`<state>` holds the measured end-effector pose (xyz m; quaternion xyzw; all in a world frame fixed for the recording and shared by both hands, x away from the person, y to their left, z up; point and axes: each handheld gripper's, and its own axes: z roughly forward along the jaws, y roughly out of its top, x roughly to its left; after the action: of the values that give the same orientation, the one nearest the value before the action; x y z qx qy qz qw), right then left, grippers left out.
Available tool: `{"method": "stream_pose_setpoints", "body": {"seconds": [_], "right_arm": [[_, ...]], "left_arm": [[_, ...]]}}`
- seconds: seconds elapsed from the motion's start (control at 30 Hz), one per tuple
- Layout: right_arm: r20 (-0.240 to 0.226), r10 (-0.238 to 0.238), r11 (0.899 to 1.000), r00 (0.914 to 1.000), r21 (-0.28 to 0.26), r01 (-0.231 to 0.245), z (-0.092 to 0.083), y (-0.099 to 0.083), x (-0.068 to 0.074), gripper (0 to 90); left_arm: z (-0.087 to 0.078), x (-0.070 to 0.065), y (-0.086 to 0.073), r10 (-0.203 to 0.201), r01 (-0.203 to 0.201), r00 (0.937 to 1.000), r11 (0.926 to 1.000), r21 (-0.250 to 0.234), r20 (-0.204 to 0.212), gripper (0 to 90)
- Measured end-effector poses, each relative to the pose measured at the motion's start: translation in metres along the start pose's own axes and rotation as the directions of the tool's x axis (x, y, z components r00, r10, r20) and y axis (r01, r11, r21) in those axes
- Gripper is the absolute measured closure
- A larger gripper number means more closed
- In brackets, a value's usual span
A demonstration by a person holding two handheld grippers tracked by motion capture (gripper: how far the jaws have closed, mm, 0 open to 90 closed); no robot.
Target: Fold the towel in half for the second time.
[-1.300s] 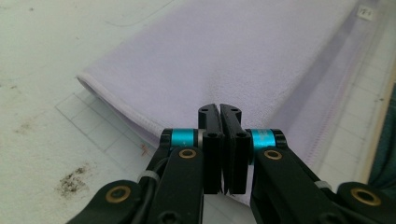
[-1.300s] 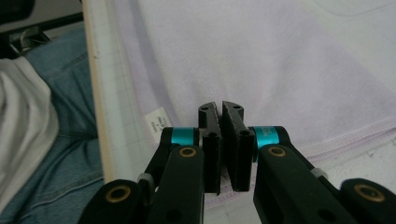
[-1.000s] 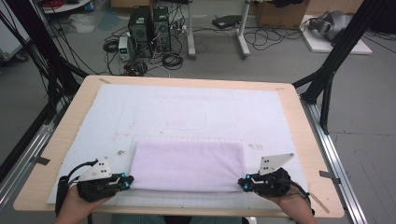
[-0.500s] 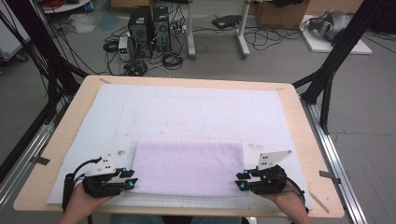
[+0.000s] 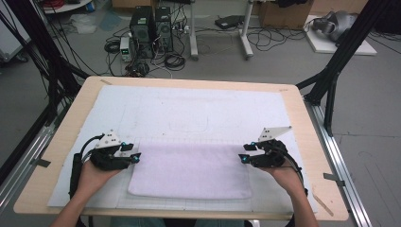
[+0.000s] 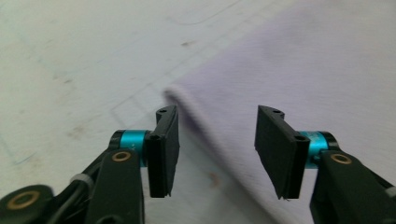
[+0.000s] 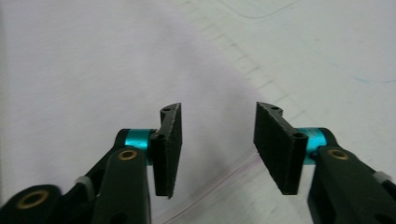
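A pale lilac folded rectangular cloth (image 5: 190, 171) lies flat on the white mat (image 5: 198, 111) at the counter's near edge. It looks soft, light and limp; its corners suit pinching. The left gripper (image 5: 135, 156) and right gripper (image 5: 243, 158) have just been opening, fingers empty beside the cloth's ends. Fold layers are hard to make out.

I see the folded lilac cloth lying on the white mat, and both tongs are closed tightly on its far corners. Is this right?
Not quite. The lilac cloth does lie folded on the white mat, but both tongs are open, having just been opening. The left tongs and right tongs grip nothing, as both gripper views show.
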<state>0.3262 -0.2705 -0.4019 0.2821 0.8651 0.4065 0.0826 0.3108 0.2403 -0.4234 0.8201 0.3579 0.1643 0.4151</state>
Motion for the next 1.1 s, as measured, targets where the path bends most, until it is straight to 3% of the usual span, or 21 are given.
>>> {"method": "stream_pose_setpoints", "body": {"seconds": [0.17,0.27,0.37,0.47,0.6,0.67,0.77,0.9,1.0,1.1], "right_arm": [[0.015,0.039,0.999,0.9991,0.021,-0.039,0.02,-0.001,-0.018,40.0],[0.022,0.052,0.998,0.9984,0.044,-0.053,0.03,-0.003,-0.025,37.1],[0.017,0.063,0.996,0.9978,0.066,-0.064,0.037,-0.005,-0.029,37.2],[0.009,0.075,0.994,0.9972,0.085,-0.075,0.042,-0.007,-0.03,40.0],[-0.027,0.066,0.995,0.9974,0.081,-0.064,0.047,-0.007,-0.028,56.6],[-0.06,0.064,0.995,0.9961,0.075,-0.059,0.048,-0.007,-0.027,66.4],[-0.056,0.033,0.996,0.9979,0.079,-0.028,0.046,-0.004,-0.024,77.2],[-0.036,0.02,0.998,0.9991,0.065,-0.018,0.041,0.002,-0.021,79.8],[-0.017,0.025,1.0,0.9995,-0.002,-0.025,0.034,0.012,-0.022,80.0],[0.023,0.018,0.999,0.9996,-0.029,-0.018,0.031,0.027,-0.028,80.0]], "left_arm": [[0.018,0.009,0.003,-0.049,0.049,0.9987,0.9984,-0.028,0.018,41.6],[0.031,0.014,0.004,-0.069,0.068,0.9969,0.9973,0.027,0.038,38.8],[0.041,0.016,0.007,-0.079,0.077,0.9954,0.9964,0.035,0.054,37.9],[0.046,0.014,0.007,-0.06,0.057,0.9945,0.9973,0.046,0.085,46.8],[0.045,0.014,0.007,-0.044,0.04,0.9922,0.9983,0.042,0.117,65.8],[0.043,0.013,0.008,-0.029,0.026,0.9934,0.9991,0.035,0.111,74.2],[0.04,0.009,0.01,0.007,-0.009,0.9968,0.9997,0.024,0.079,78.3],[0.034,0.01,0.016,0.005,-0.004,0.999,0.9999,-0.013,0.044,79.6],[0.033,0.017,0.026,-0.008,0.009,0.9999,0.9997,-0.024,0.015,79.6],[0.033,0.025,0.04,-0.021,0.02,0.9997,0.9989,-0.042,-0.015,79.6]]}}
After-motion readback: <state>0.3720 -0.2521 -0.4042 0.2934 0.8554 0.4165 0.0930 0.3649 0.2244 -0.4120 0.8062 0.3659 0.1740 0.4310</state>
